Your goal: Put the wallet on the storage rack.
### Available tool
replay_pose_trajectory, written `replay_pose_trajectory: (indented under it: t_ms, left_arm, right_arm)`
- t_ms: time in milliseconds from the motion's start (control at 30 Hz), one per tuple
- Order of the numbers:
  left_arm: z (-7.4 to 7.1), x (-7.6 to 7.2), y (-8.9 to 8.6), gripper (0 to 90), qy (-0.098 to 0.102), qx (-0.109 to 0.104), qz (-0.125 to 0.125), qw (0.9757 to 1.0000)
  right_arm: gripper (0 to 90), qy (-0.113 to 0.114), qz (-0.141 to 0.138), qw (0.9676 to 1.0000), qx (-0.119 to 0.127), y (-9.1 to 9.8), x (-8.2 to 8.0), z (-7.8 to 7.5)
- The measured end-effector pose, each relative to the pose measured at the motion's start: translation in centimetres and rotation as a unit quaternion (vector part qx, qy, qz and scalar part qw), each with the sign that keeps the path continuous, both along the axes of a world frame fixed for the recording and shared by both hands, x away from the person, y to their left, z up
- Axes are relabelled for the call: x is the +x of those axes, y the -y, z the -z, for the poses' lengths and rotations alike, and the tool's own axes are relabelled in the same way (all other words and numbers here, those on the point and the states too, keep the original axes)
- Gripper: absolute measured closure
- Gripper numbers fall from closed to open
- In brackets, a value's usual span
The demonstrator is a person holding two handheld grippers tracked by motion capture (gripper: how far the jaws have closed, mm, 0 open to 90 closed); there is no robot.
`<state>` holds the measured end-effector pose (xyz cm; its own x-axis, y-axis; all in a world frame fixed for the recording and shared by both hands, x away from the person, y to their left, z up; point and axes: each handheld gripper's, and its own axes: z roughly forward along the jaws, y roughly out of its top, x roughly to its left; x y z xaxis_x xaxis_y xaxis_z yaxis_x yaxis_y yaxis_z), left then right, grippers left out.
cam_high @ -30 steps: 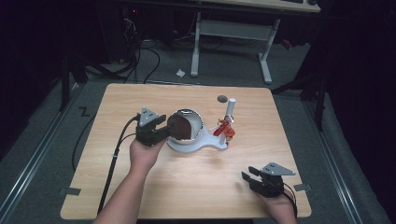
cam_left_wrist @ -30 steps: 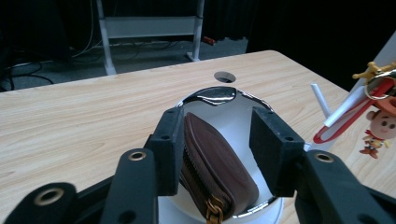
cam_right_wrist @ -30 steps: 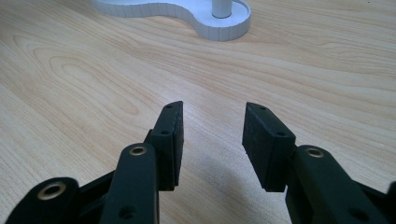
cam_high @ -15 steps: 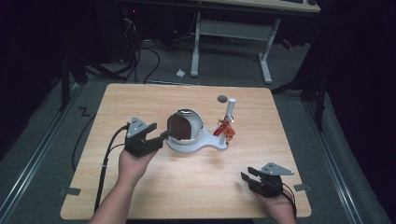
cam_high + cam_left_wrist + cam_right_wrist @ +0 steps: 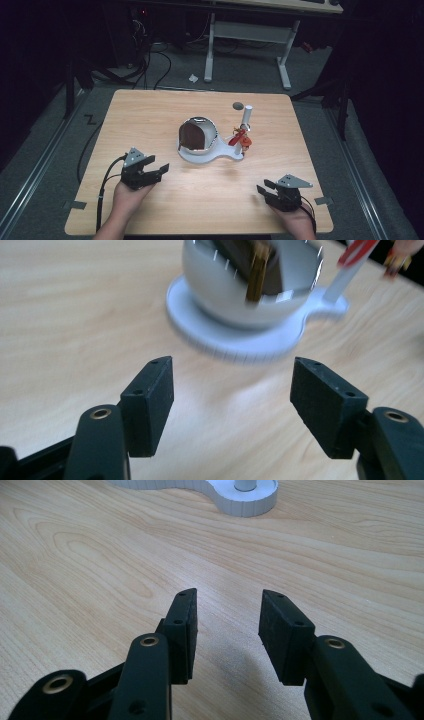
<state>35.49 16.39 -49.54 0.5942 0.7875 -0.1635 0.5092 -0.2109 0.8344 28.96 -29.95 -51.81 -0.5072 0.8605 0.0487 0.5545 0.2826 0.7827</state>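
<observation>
A white stand sits mid-table and carries a round white bowl with a brown piece inside. Beside the bowl rise a white post and a red lever. My left gripper hovers near the table's front left, apart from the stand. Its jaws have just been opening and now stand open with nothing between them. The left gripper view has the open gripper facing the blurred bowl and base. My right gripper rests open at the front right. In its own view the gripper has bare wood between its jaws.
A small dark disc lies on the wooden table behind the post. The stand's base edge shows at the top of the right gripper view. Cables and a desk frame stand on the floor beyond the table.
My left gripper has drawn back from the bowl toward the front left of the table and sunk lower, and its jaws have spread apart. The right gripper has stayed put.
</observation>
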Motion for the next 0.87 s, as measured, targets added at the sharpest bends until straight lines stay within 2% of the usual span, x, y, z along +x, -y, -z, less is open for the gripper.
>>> replay_pose_trajectory:
  t_ms: [167,300,367,433,467,700,867]
  left_arm:
    - [2.4,-1.9,-2.1,33.7,-0.019,0.034,-0.008,0.9992]
    - [3.1,-4.3,-4.1,33.9,-0.002,0.060,-0.025,0.9979]
    - [3.2,-4.9,-4.9,34.1,-0.011,0.049,-0.027,0.9984]
    - [3.2,-5.3,-5.2,34.2,-0.009,0.051,-0.027,0.9983]
    - [3.2,-5.3,-5.2,34.1,-0.008,0.056,-0.028,0.9980]
    - [3.2,-5.0,-5.2,34.1,-0.007,0.048,-0.017,0.9987]
    - [3.1,-5.0,-5.3,34.1,-0.008,0.042,-0.017,0.9990]
  right_arm:
    - [60.0,0.002,0.000,1.0000,-0.002,-0.1,-0.1,0.1]
    - [60.0,0.011,-0.001,0.9999,-0.002,-0.2,-0.2,0.0]
    - [60.0,0.014,0.001,0.9999,-0.002,-0.2,-0.3,-0.1]
    - [60.0,0.016,0.005,0.9999,-0.002,-0.1,-0.2,-0.2]
    - [60.0,0.017,0.008,0.9998,-0.002,-0.1,-0.2,-0.2]
    - [60.0,0.014,0.023,0.9996,-0.004,-0.2,0.0,-0.1]
    - [59.9,0.014,0.024,0.9995,-0.012,-0.4,-0.1,0.0]
